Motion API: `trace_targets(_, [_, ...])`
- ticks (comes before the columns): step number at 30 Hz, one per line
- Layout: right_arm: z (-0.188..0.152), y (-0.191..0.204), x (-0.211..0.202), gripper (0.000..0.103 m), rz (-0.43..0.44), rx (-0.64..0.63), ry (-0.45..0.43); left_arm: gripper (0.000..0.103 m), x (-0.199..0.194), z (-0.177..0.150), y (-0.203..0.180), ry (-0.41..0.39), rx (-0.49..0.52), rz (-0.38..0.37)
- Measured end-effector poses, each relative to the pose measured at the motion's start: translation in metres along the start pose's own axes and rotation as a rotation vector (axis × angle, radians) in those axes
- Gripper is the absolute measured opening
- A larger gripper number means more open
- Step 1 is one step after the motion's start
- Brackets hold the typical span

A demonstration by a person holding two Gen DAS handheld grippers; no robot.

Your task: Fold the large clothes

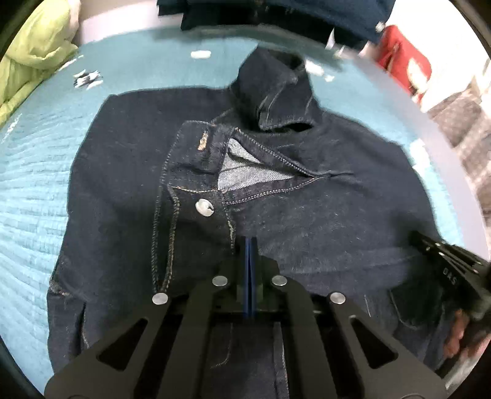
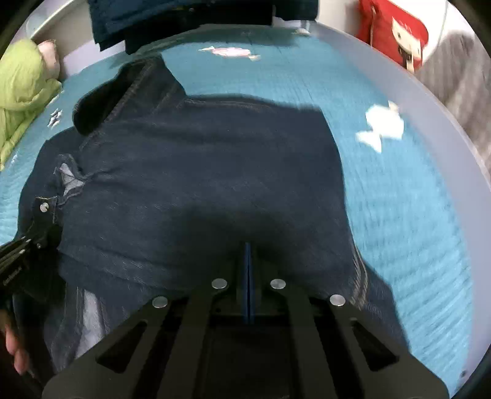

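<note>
We see a bed (image 1: 33,190) under a teal quilted cover, and most of its middle is taken up by the dark denim jeans (image 1: 307,221), which lie partly folded with the waistband facing us. A lime-green duvet (image 1: 33,52) is bunched at the bed's far left edge, a pile of dark folded clothes (image 2: 196,18) sits at the far end, and a red bag (image 2: 396,30) stands off the far right corner. On the jeans we see the fly lying open, showing the pale inner cloth, with the metal button (image 1: 205,207) just beside it. Our left gripper (image 1: 250,242) has its blue pads pressed together, pinching the denim below that button. Our right gripper (image 2: 247,248) is likewise closed on the denim near the jeans' near edge.
</note>
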State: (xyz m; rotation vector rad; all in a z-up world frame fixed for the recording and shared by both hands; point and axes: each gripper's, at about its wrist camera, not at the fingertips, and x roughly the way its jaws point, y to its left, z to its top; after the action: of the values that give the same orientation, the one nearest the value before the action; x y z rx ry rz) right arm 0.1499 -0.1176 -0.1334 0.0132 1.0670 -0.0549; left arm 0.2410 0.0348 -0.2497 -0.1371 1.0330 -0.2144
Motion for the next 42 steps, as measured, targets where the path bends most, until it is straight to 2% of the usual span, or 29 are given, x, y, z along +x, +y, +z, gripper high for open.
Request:
trace_targets(2, [-0.007,-0.017,-0.015,0.000,-0.104,0.011,-0.011,0.002,-0.012,-0.002,-0.004,-0.018,0.043,0.035])
trace_targets(3, [-0.008,-0.030,-0.019,0.000,-0.110,0.042,-0.007,0.002,-0.012,-0.003,-0.006,-0.018,0.057,0.040])
trace_targets(6, [-0.013,-0.059,-0.003,0.000,-0.019,0.152,0.024,0.002,0.002,-0.002,-0.003,0.013,0.024,0.015])
trace_targets(8, [-0.013,-0.059,0.005,0.000,-0.029,0.166,0.022,0.002,0.008,-0.004,-0.001,0.001,0.006,0.001])
trace_targets(11, [-0.006,-0.046,-0.008,0.000,-0.081,0.129,0.039,0.002,0.001,0.001,-0.006,0.017,0.049,0.036])
trace_targets(14, [0.008,-0.050,-0.033,0.005,-0.016,0.144,-0.013,0.004,-0.024,0.011,-0.005,-0.038,0.064,0.035])
trace_targets(15, [0.013,-0.050,-0.035,0.006,-0.011,0.139,-0.030,0.016,-0.033,0.017,-0.002,-0.060,0.063,0.043])
trace_targets(16, [0.022,-0.052,-0.037,0.009,0.004,0.133,-0.054,0.052,-0.038,0.024,0.003,-0.063,0.054,0.047])
trace_targets(17, [0.030,-0.054,-0.036,0.025,0.014,0.130,-0.061,0.069,-0.040,0.030,0.006,-0.068,0.043,0.053])
trace_targets(18, [0.039,-0.056,-0.032,0.035,-0.006,0.133,-0.053,0.076,-0.046,0.039,0.015,-0.122,0.019,0.078])
trace_targets(19, [0.046,-0.057,-0.029,0.051,-0.023,0.137,-0.053,0.076,-0.049,0.043,0.020,-0.147,0.014,0.090])
trace_targets(21, [0.064,-0.061,-0.020,0.053,-0.023,0.140,-0.055,0.076,-0.045,0.062,0.033,-0.134,0.009,0.127])
trace_targets(22, [0.071,-0.063,-0.015,0.058,-0.030,0.144,-0.041,0.076,-0.043,0.069,0.038,-0.128,0.001,0.143])
trace_targets(26, [0.096,-0.067,-0.005,0.068,-0.027,0.162,-0.035,0.076,-0.031,0.099,0.064,-0.113,-0.027,0.152])
trace_targets(30, [0.124,-0.072,0.013,0.069,-0.010,0.188,-0.009,0.076,-0.012,0.121,0.083,-0.062,-0.035,0.173])
trace_targets(33, [0.136,-0.073,0.026,0.069,0.006,0.212,0.022,0.076,0.008,0.134,0.095,-0.006,-0.075,0.148])
trace_targets(37, [0.154,-0.077,0.053,0.069,0.019,0.262,0.088,0.076,0.033,0.148,0.112,0.044,-0.121,0.168])
trace_targets(42, [0.163,-0.074,0.088,0.069,-0.049,0.274,0.160,0.076,0.064,0.160,0.133,0.104,-0.187,0.180])
